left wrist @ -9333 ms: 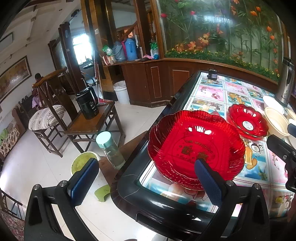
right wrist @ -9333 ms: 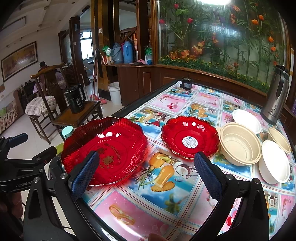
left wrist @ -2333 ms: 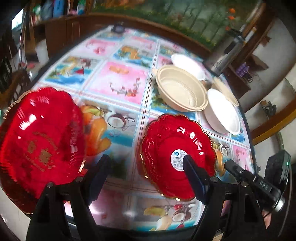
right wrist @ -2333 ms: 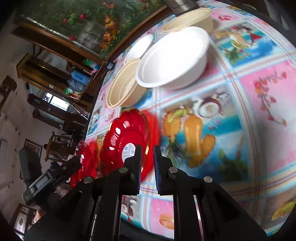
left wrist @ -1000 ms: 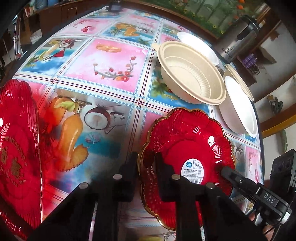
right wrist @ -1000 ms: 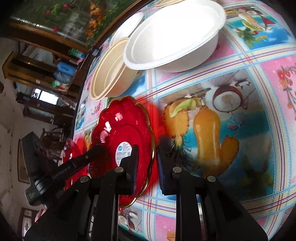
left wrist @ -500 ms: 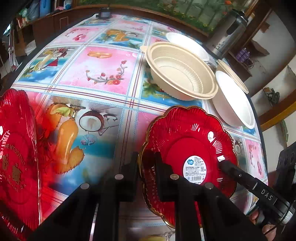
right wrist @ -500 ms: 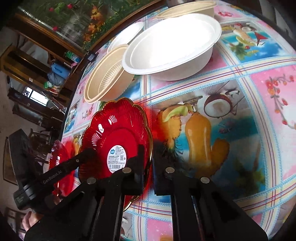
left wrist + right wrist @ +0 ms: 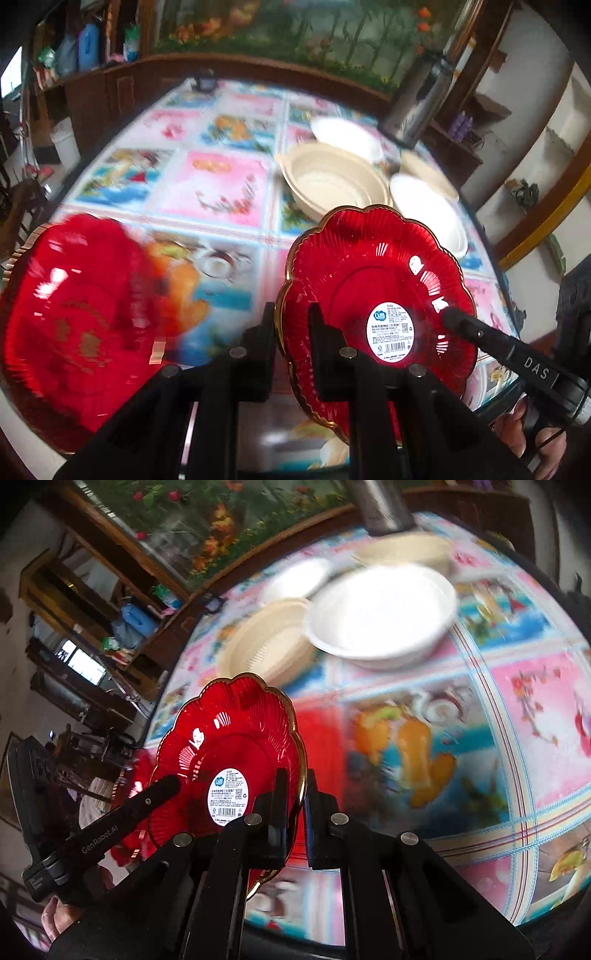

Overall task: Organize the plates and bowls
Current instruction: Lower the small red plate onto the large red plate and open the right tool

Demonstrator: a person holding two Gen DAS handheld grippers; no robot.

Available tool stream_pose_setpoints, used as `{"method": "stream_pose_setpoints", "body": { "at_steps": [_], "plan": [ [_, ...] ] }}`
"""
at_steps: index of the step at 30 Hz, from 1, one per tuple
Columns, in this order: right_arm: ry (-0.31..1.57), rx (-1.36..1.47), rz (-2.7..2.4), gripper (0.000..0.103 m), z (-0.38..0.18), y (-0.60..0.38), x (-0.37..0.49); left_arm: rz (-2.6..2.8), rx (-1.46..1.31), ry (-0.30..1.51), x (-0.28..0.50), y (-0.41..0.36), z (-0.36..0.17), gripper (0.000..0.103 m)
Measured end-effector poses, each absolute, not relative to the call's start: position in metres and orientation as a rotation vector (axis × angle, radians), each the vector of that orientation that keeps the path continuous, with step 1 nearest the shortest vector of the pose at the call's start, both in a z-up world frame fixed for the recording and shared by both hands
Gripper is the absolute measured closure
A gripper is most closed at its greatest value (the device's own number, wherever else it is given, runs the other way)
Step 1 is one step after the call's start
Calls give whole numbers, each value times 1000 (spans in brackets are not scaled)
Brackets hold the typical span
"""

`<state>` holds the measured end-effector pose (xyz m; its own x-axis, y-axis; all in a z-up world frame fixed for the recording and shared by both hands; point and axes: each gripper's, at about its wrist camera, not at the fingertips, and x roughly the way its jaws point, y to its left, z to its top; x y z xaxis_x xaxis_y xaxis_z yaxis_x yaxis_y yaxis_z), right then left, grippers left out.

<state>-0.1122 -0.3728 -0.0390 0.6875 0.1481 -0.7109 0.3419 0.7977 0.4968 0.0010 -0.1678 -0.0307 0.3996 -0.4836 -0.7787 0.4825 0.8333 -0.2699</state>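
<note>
Lifted since a second ago, the small red plate (image 9: 373, 295) now hangs tilted above the table (image 9: 207, 192), its labelled underside facing the cameras. Each gripper is clamped on its rim: the left gripper (image 9: 291, 325) on one edge, the right gripper (image 9: 295, 797) on the opposite edge. Below lies a bright cloth printed with fruit and flower squares. A large red plate (image 9: 74, 317) sits at the table's near left edge. Farther back are a beige bowl (image 9: 332, 181), a white bowl (image 9: 380, 616), another white dish (image 9: 345, 138) and a steel kettle (image 9: 417, 107). Behind the table runs a wooden counter (image 9: 258, 70) under a flower mural (image 9: 303, 29).
</note>
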Motion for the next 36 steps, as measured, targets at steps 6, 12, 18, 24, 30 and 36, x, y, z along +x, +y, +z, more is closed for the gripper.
{"method": "stream_pose_setpoints", "body": {
  "at_steps": [6,12,18,24,30,36],
  "plan": [
    [796,556,6,97,-5,-319,-74,-523,-55,910,10,-102,-2,89],
    [818,478,133,96,1,-249,-29,-390,-91,891,23,-32,5,89],
    [891,439,190,96,-20,-201,7,-289,-119,939,41,8,-15,88],
    [964,406,189,94,-45,-179,28,-244,-123,994,57,21,-39,88],
    [1023,393,192,93,-64,-170,41,-227,-115,1033,60,29,-52,88],
    [1060,383,186,92,-80,-167,51,-218,-105,1074,66,32,-67,88]
  ]
}}
